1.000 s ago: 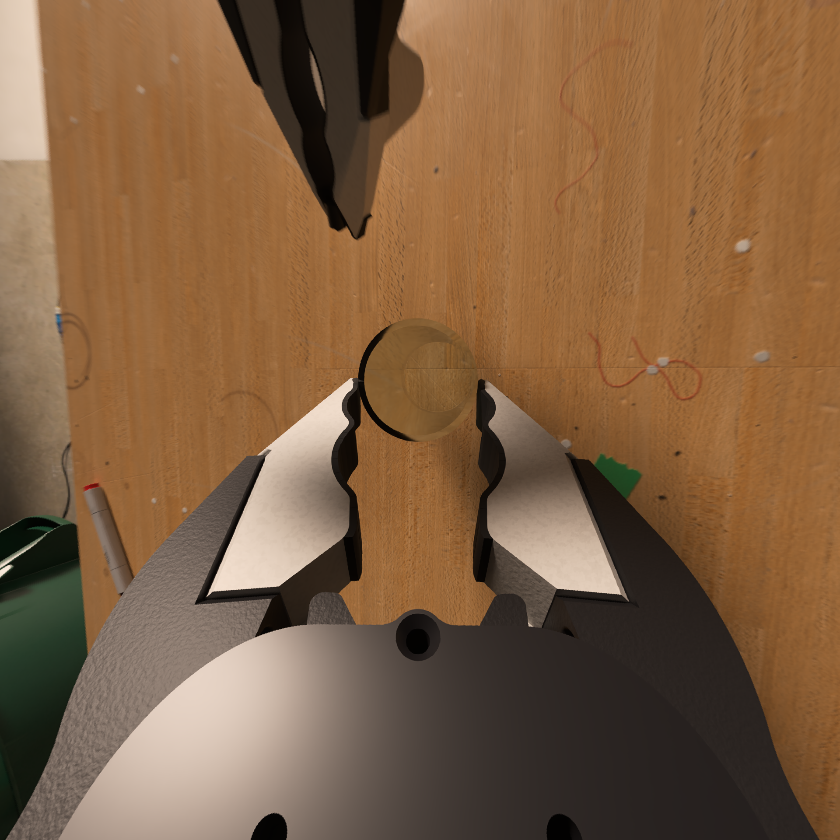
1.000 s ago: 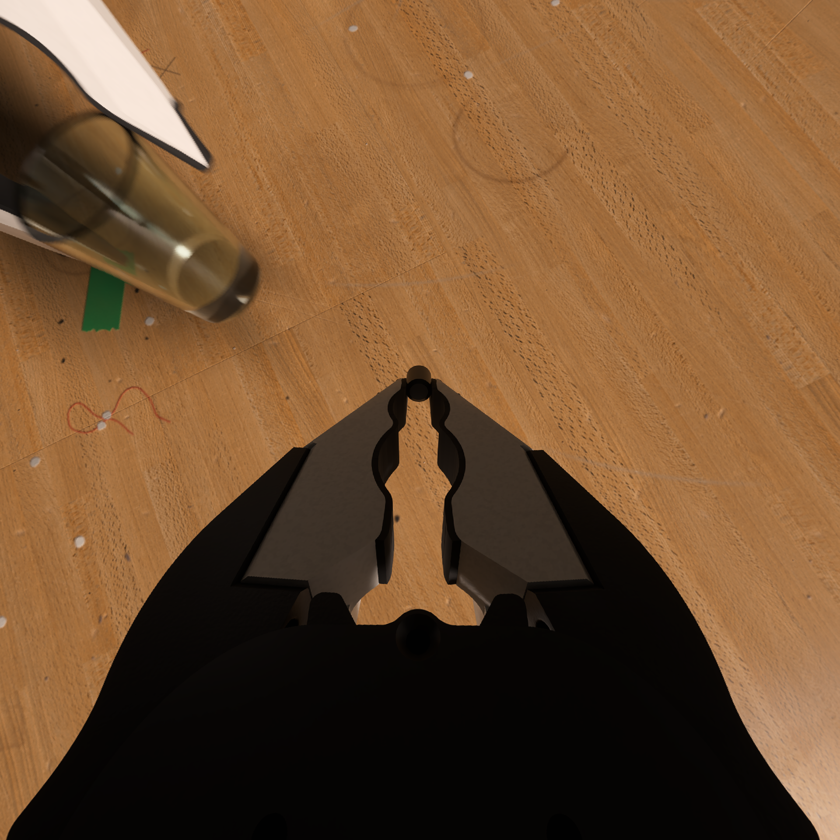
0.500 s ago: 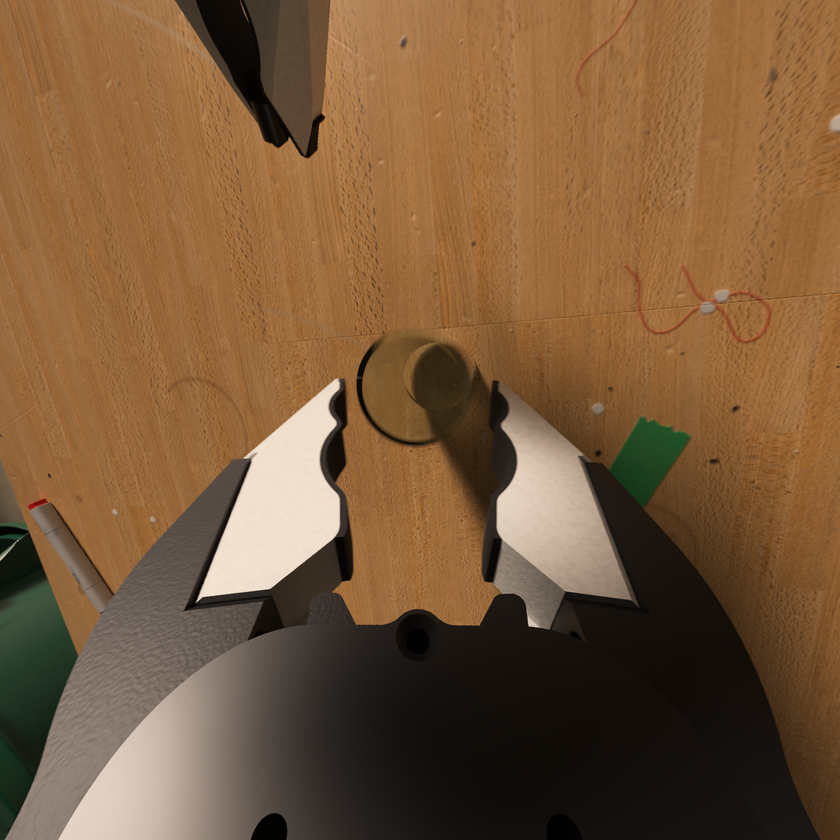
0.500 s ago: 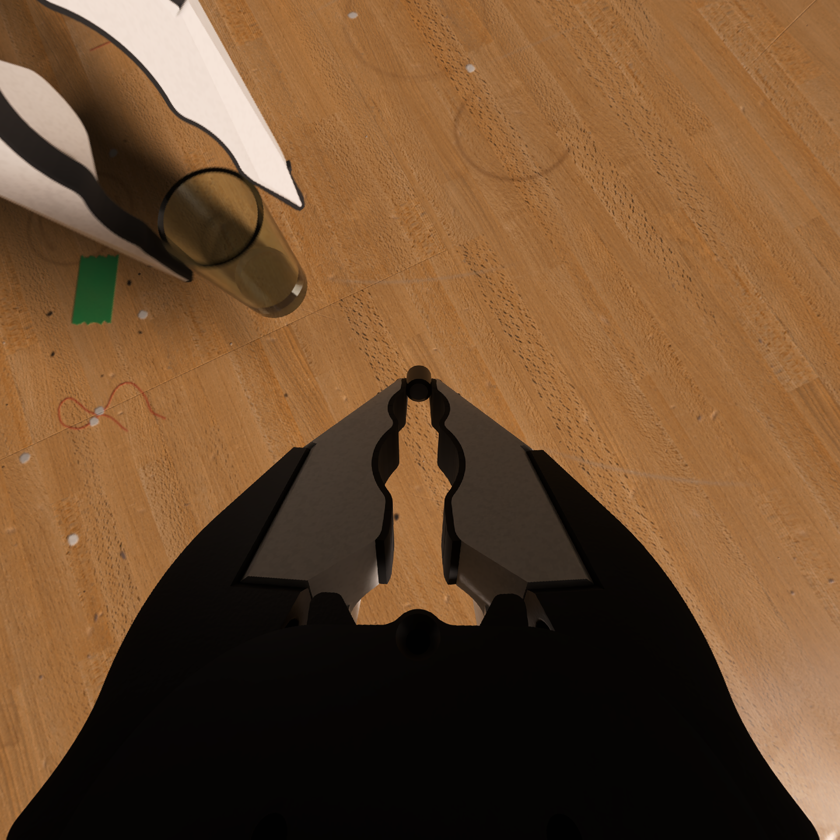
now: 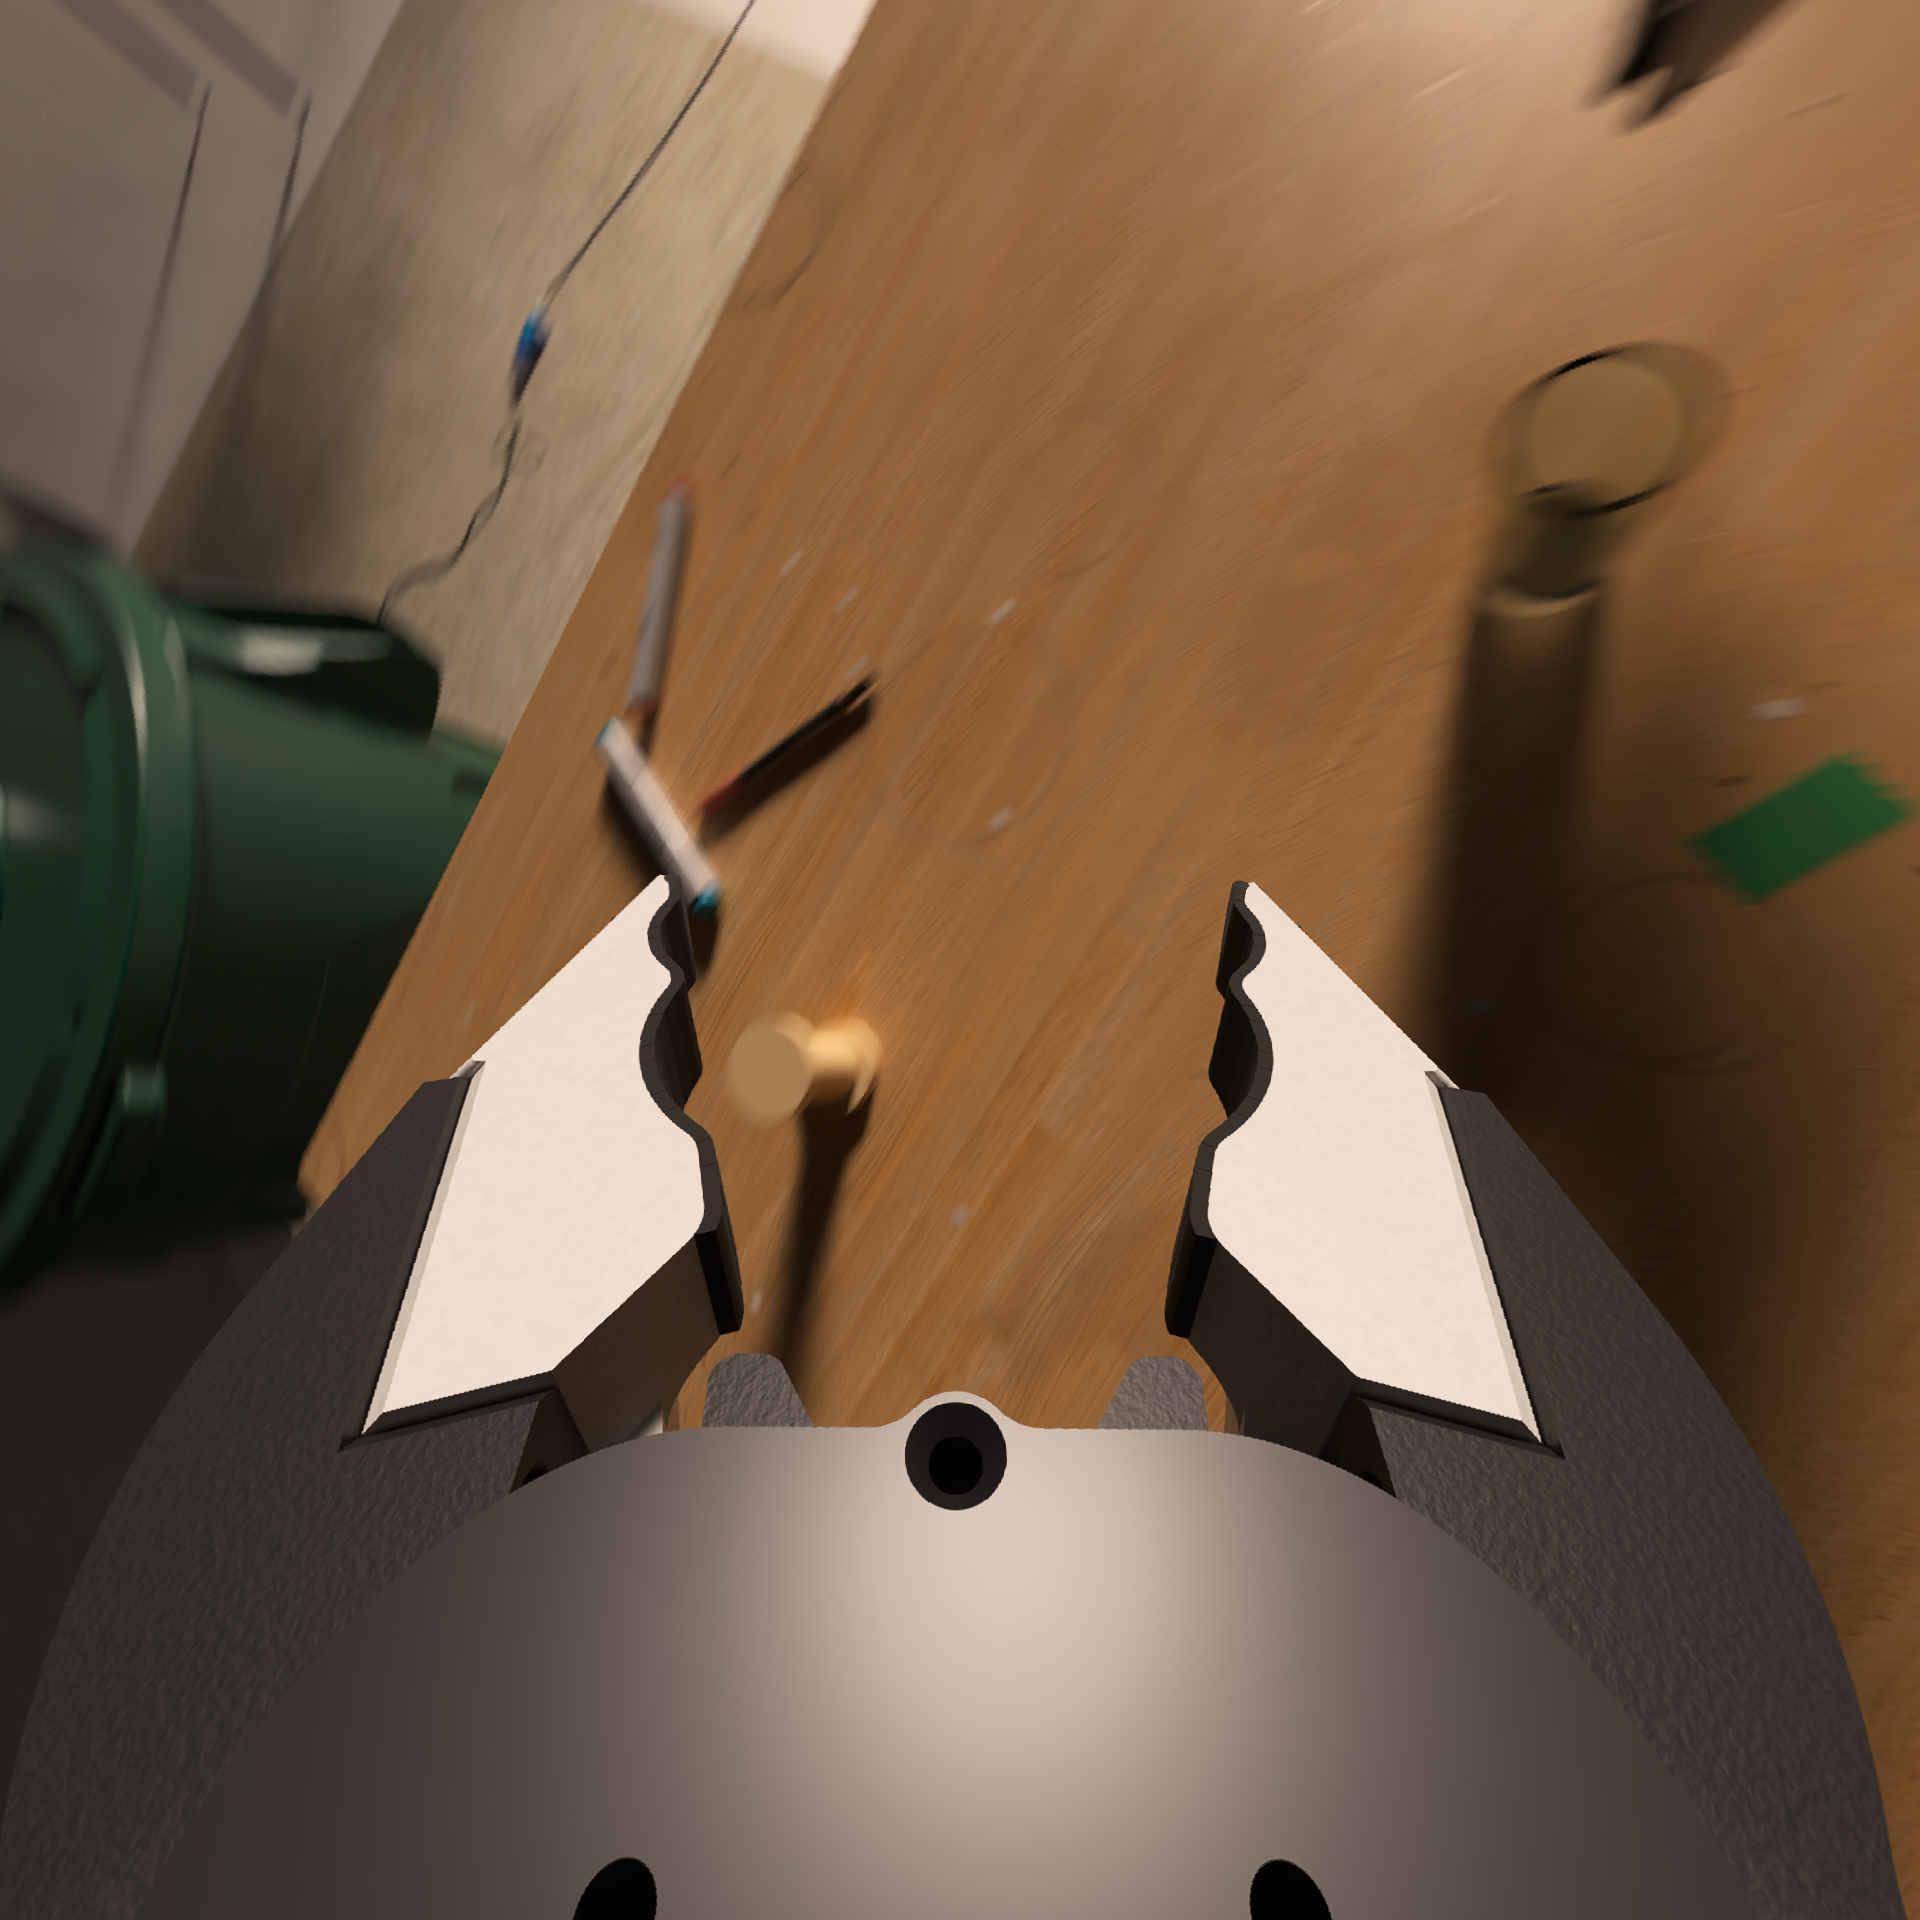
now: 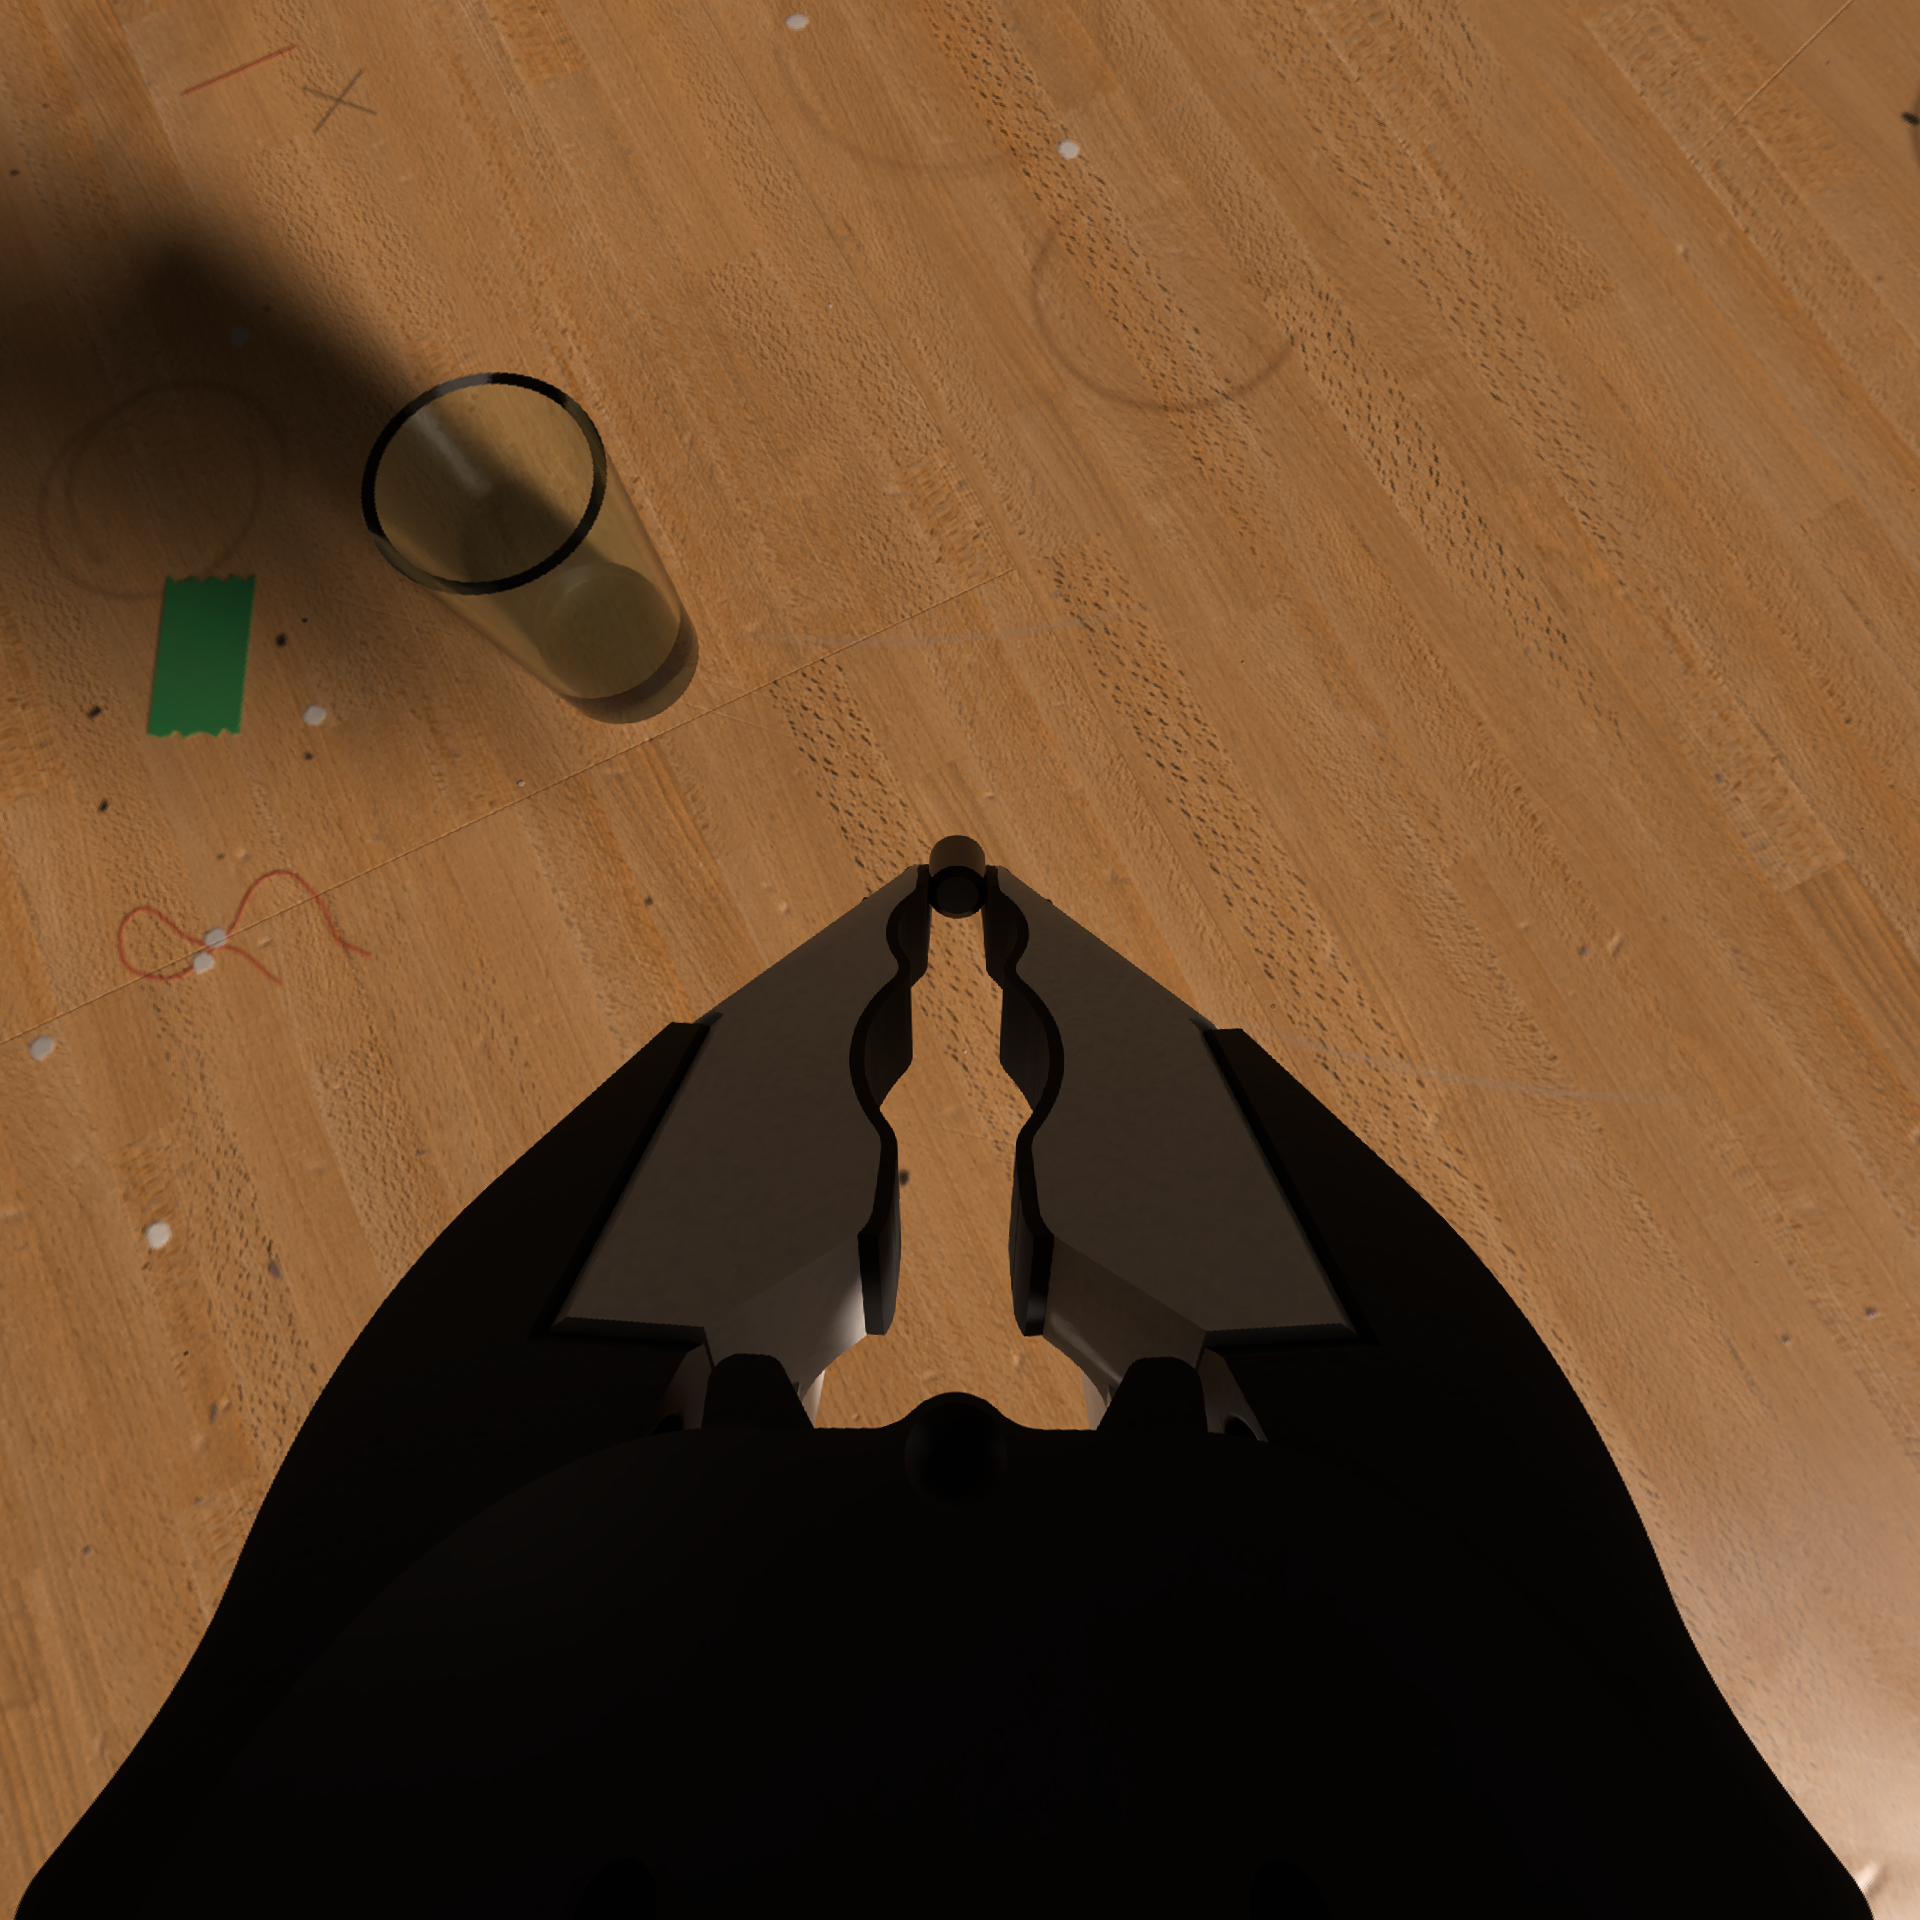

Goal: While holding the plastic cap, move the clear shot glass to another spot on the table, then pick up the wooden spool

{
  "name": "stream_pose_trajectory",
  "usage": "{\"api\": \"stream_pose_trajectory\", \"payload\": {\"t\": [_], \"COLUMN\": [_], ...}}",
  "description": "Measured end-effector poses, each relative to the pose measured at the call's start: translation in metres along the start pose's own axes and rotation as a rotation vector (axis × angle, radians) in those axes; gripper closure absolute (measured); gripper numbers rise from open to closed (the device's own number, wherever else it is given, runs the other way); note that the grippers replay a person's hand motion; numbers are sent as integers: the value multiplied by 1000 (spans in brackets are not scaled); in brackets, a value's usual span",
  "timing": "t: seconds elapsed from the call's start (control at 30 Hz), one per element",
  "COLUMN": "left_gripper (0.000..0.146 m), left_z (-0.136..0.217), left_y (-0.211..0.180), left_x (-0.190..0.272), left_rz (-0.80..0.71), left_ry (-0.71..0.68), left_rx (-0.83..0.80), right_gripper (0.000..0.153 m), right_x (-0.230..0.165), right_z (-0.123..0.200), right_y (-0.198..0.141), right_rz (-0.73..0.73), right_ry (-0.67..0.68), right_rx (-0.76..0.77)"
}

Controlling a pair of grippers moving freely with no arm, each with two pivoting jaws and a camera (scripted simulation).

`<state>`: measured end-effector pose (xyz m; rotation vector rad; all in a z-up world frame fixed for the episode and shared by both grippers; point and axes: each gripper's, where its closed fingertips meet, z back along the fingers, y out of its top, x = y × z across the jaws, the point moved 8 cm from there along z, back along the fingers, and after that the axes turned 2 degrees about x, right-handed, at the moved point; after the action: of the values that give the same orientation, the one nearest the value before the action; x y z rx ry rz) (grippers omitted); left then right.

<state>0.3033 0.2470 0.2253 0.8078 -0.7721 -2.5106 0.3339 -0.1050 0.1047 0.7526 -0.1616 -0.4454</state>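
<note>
The clear shot glass (image 6: 525, 545) stands upright on the wooden table, free of both grippers; it also shows blurred in the left wrist view (image 5: 1590, 468) at the upper right. My left gripper (image 5: 956, 904) is open and empty, above the table near its left edge. The small wooden spool (image 5: 800, 1065) lies on the table between its fingers, closer to the left finger. My right gripper (image 6: 957, 883) is shut on the small dark plastic cap (image 6: 956, 878) at its fingertips, above the table to the right of the glass.
Several pens (image 5: 660, 800) lie near the table's left edge. A green bin (image 5: 177, 883) stands off the table to the left. A green tape strip (image 6: 201, 657) lies beside the glass; it also shows in the left wrist view (image 5: 1803, 836). A red thread (image 6: 223, 935) lies nearby.
My left gripper has let go of the shot glass, opened wider and swung left to the spool. The glass now stands alone. The right gripper has not moved.
</note>
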Motion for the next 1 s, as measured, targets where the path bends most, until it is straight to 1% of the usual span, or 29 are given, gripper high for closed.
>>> {"api": "stream_pose_trajectory", "payload": {"t": [0.03, 0.07, 0.1, 0.13, 0.2, 0.23, 0.27, 0.33, 0.4, 0.5, 0.57, 0.6, 0.63, 0.67, 0.73, 0.83, 0.9, 1.0], "left_gripper": [46, 51, 56, 58, 61, 63, 65, 68, 73, 83, 89, 93, 100, 104, 104, 104, 104, 104], "left_z": [1, -1, -7, -15, -36, -46, -56, -73, -87, -100, -108, -112, -114, -115, -115, -106, -87, -42], "left_y": [-16, -32, -46, -59, -77, -83, -90, -100, -107, -115, -115, -115, -115, -115, -115, -115, -105, -69], "left_x": [-18, -33, -45, -54, -63, -66, -69, -74, -76, -77, -74, -73, -73, -74, -75, -77, -78, -71], "left_rz": [59, 114, 164, 208, 278, 301, 306, 285, 299, 257, 265, 257, 249, 247, 268, 259, 242, 200], "left_ry": [45, 69, 74, 74, 18, -6, -16, 4, -28, -4, -20, -27, -23, -18, -33, 2, 40, 94], "left_rx": [-37, -79, -121, -158, -226, -231, -252, -348, -381, -461, -491, -501, -513, -515, -505, -505, -461, -307], "right_gripper": [144, 144, 144, 144, 144, 144, 144, 144, 144, 144, 144, 144, 144, 144, 144, 144, 144, 144], "right_x": [0, 0, 0, 0, 0, 0, 0, 0, 0, 0, 0, 0, 0, 0, 0, 0, 0, 0], "right_z": [0, 0, 0, 0, 0, 0, 0, 0, 0, 1, 1, 1, 1, 1, 1, 1, 1, 1], "right_y": [0, 0, 0, 0, 0, 0, 0, -1, -1, -1, -1, -1, -1, -1, -1, -1, -1, -1], "right_rz": [0, 0, 0, 1, 2, 2, 1, -3, -3, 1, 2, 2, 2, 2, 3, 3, 2, 2], "right_ry": [0, 0, -1, -2, -4, -4, -2, 2, 3, -1, -2, -1, 0, 0, -1, -1, 0, 0], "right_rx": [0, 1, 0, 0, 0, 1, 3, 8, 9, 6, 5, 5, 5, 5, 5, 5, 6, 7]}}
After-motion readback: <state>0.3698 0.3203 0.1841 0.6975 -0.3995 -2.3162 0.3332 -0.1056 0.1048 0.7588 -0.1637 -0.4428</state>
